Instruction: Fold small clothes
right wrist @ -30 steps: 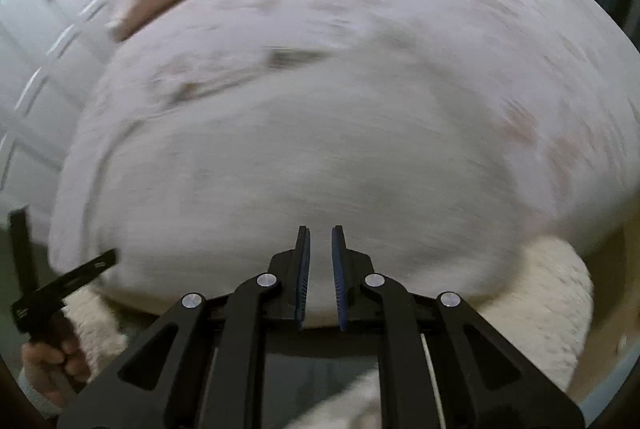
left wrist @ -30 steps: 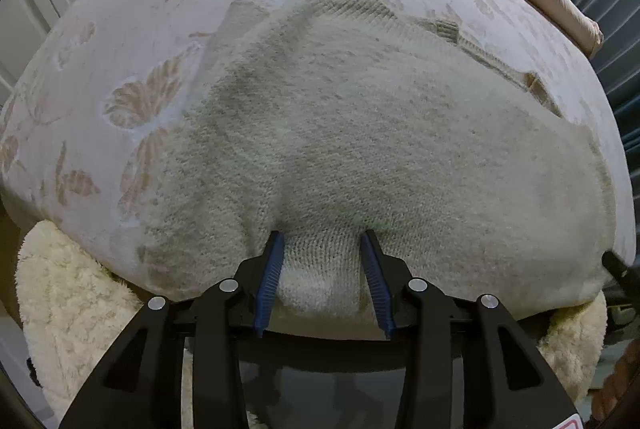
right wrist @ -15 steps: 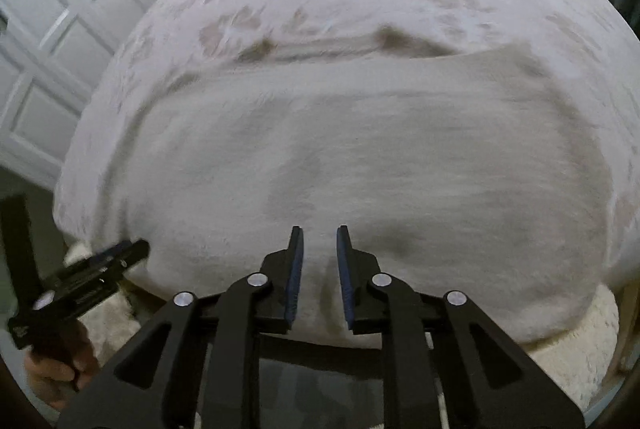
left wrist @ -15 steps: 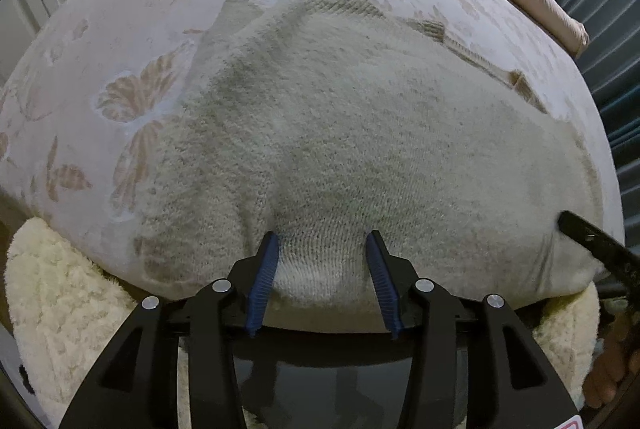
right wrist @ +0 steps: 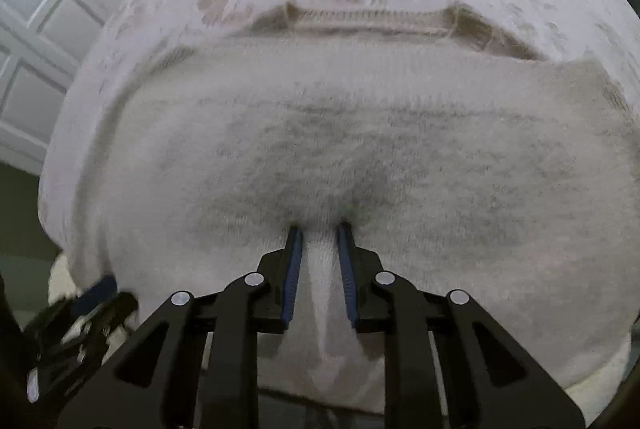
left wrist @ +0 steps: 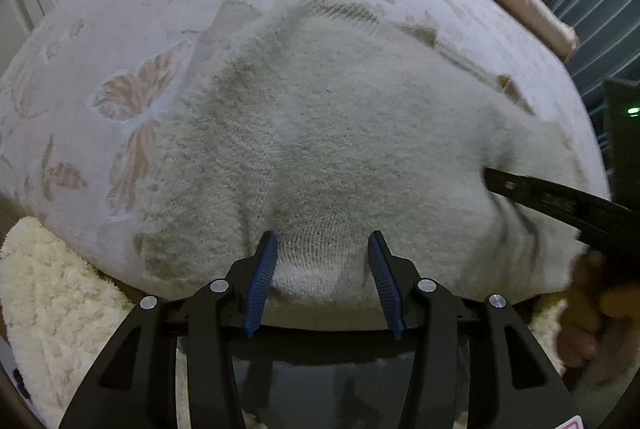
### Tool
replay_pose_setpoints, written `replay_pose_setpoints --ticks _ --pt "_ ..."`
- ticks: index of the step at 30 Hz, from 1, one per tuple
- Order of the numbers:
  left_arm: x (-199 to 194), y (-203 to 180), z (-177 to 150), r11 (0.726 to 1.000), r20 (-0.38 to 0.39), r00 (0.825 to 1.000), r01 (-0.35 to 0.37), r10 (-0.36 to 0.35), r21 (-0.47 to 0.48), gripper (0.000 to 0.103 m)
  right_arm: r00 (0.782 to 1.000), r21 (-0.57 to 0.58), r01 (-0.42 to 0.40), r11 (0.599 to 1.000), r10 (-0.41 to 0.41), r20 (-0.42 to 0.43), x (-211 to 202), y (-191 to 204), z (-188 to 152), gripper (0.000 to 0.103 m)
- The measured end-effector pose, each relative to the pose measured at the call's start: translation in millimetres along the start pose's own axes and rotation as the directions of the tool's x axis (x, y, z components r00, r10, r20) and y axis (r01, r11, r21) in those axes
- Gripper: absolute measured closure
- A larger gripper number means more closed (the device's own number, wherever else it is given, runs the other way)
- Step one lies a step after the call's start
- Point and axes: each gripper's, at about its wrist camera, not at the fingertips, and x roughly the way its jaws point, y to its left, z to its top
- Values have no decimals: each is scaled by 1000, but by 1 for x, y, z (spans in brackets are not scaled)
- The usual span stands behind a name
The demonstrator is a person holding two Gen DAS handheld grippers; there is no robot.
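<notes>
Now the right gripper [right wrist: 319, 229] has reached the sweater [right wrist: 360, 149], pinching its hem at lower centre; left gripper [left wrist: 322, 241] straddles the hem, spread wide.

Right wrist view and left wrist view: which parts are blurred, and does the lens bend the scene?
Left wrist view: the knitted sweater is sharp at centre; the right claw at the right edge is smeared by motion. Right wrist view: the sweater is soft overall; the left claw at lower left is blurred. Both views: fisheye bulges the floral bedspread into a dome with dark corners.
</notes>
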Motion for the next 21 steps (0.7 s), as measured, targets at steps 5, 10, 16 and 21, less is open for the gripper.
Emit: replay_pose_setpoints --ticks 5,10,16,21 --pt "-47 42 -8 986 123 992 60 -41 -154 39 996 17 -67 998 65 57 -40 7 -5 83" --pt "-50 96 -3 947 135 991 59 -17 -315 32 999 9 -43 999 43 -19 -19 7 -18 83" --pt "-13 108 15 912 68 994 105 -85 -397 32 999 4 -29 1000 29 -38 -7 10 -17 82" --pt "9 86 22 931 48 994 107 -97 -349 32 999 -10 -39 999 38 -20 -8 8 -18 81"
